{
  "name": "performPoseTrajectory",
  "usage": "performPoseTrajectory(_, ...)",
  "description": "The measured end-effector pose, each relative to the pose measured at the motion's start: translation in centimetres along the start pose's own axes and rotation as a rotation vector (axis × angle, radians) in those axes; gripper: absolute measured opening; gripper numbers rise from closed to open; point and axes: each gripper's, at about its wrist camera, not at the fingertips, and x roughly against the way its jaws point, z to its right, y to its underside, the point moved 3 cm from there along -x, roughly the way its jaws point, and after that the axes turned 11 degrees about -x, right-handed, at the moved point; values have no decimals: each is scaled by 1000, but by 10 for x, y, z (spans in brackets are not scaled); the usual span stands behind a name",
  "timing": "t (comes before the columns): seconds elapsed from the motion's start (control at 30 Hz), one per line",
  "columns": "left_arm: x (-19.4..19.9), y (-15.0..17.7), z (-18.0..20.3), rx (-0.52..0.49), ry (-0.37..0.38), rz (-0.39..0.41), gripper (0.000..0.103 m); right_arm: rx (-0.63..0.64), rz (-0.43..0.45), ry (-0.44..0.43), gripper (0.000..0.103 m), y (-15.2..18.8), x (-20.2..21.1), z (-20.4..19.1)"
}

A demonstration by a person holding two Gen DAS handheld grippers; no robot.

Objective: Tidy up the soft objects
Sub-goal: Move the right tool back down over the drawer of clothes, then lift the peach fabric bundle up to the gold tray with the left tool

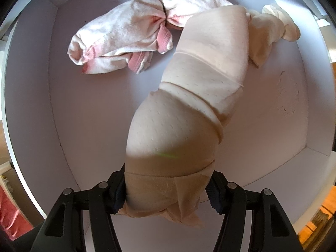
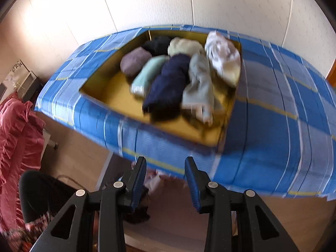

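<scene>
My left gripper [image 1: 167,191] is shut on one end of a beige rolled garment [image 1: 189,109], which hangs down into a white box [image 1: 35,96]. A white and pink rolled garment [image 1: 126,35] and a cream one [image 1: 271,29] lie on the box floor beyond it. My right gripper [image 2: 166,180] is open and empty, held over the near edge of a table with a blue plaid cloth [image 2: 273,142]. A yellow box [image 2: 117,103] on that table holds several rolled garments, among them a navy one [image 2: 170,82], a mint one [image 2: 147,75] and a grey one [image 2: 199,84].
The white box has walls on all sides. A pink ruffled fabric [image 2: 19,138] hangs at the left in the right wrist view, with a black chair back [image 2: 37,193] below it. Small cloth items [image 2: 153,182] lie on the floor under the table edge.
</scene>
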Motion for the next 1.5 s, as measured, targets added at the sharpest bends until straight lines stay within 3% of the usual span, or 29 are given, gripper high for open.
performPoseTrajectory(0.23, -3, 3, 1, -11, -25, -3, 63, -26, -76, 54, 38, 59, -40, 30)
performPoseTrajectory(0.63, 7, 10, 7, -15, -48, 69, 58, -183, -350, 145, 38, 144, -165, 95)
performPoseTrajectory(1.03, 27, 20, 9, -22, -46, 121, 53, -292, -437, 134, 38, 166, -181, 121)
performPoseTrajectory(1.3, 68, 22, 5, -44, 2, 196, 51, -371, -453, 111, 38, 172, -178, 140)
performPoseTrajectory(1.5, 95, 27, 12, -108, -30, 238, 51, -373, -449, 91, 38, 169, -179, 145)
